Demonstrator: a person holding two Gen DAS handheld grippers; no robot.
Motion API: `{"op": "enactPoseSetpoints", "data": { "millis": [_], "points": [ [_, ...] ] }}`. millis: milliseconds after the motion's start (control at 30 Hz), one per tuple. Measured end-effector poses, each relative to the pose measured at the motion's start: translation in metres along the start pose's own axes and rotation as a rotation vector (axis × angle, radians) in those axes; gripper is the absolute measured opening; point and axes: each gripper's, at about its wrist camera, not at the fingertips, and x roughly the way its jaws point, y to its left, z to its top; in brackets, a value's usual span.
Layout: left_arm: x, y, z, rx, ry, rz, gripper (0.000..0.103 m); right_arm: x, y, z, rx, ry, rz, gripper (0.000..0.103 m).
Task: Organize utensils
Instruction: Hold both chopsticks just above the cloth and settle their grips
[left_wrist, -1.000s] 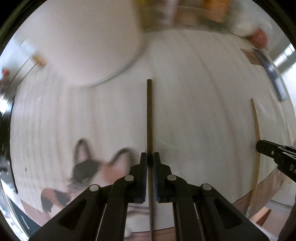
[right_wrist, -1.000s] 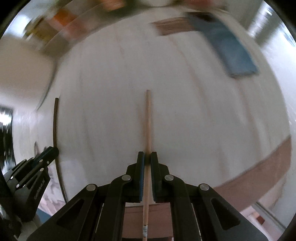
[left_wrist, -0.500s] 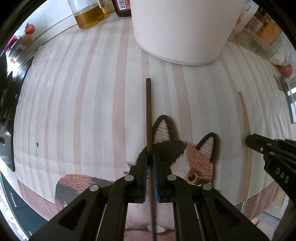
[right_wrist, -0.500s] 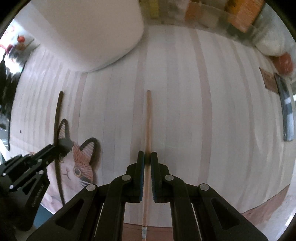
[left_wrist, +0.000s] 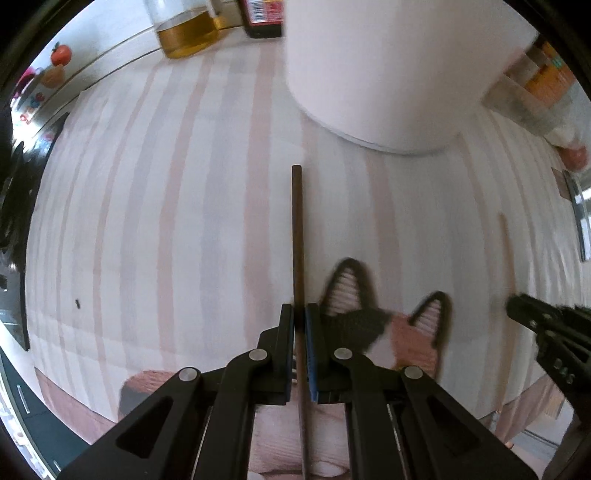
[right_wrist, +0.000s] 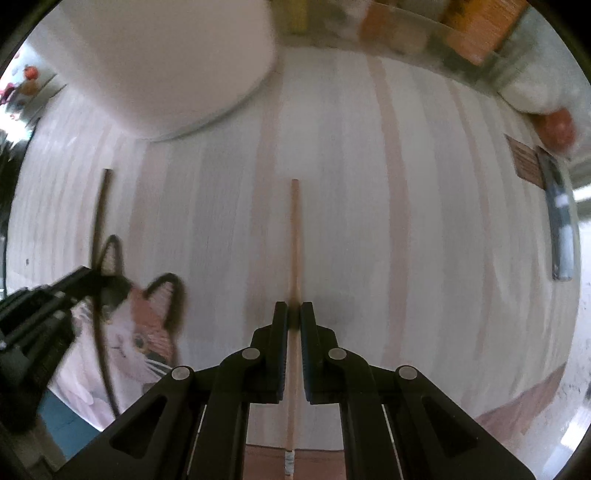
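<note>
A: Big white container (left_wrist: 373, 74) sits far across the striped cloth (left_wrist: 166, 221), cat mat (right_wrist: 144, 332) near.

B: Carrying step, I'd say. Left gripper (left_wrist: 300, 314) clamps the dark chopstick (left_wrist: 297, 229); right gripper (right_wrist: 294, 312) pinches the pale chopstick (right_wrist: 294, 236). Next, probably pair them side by side.

The left gripper (left_wrist: 299, 310) points down over a striped tablecloth (left_wrist: 184, 221) with a chopstick (left_wrist: 297, 236) clamped between its jaws. To its right, well apart, the right gripper (right_wrist: 293, 308) grips a second chopstick (right_wrist: 294, 240) the same way. A cat-shaped mat (right_wrist: 147, 332) lies on the cloth between the two grippers. Beyond the chopstick tips, a large round container (left_wrist: 388, 74) stands on the cloth. Behind it to the left stand a glass jug (left_wrist: 184, 33) and a bottle (left_wrist: 262, 18).
</note>
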Motion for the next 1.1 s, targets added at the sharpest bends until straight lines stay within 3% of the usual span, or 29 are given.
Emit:
{"op": "enactPoseSetpoints", "data": {
  "millis": [200, 433, 967, 1100],
  "points": [
    [-0.003, 0.017, 0.009, 0.016, 0.015, -0.011, 0.004, -0.001, -0.016, -0.004, 0.058, 0.03, 0.034, 0.007],
    [0.001, 0.012, 0.019, 0.02, 0.023, -0.017, 0.005, 0.001, -0.023, 0.007, 0.086, 0.044, 0.05, 0.007],
    [0.003, -0.003, 0.011, 0.029, -0.001, 0.009, 0.005, 0.012, 0.027, -0.002, 0.017, 0.006, -0.04, 0.007],
    [0.004, -0.006, 0.012, 0.039, 0.007, 0.003, 0.004, 0.007, 0.024, -0.005, 0.014, -0.002, -0.033, 0.007]
  ]
}}
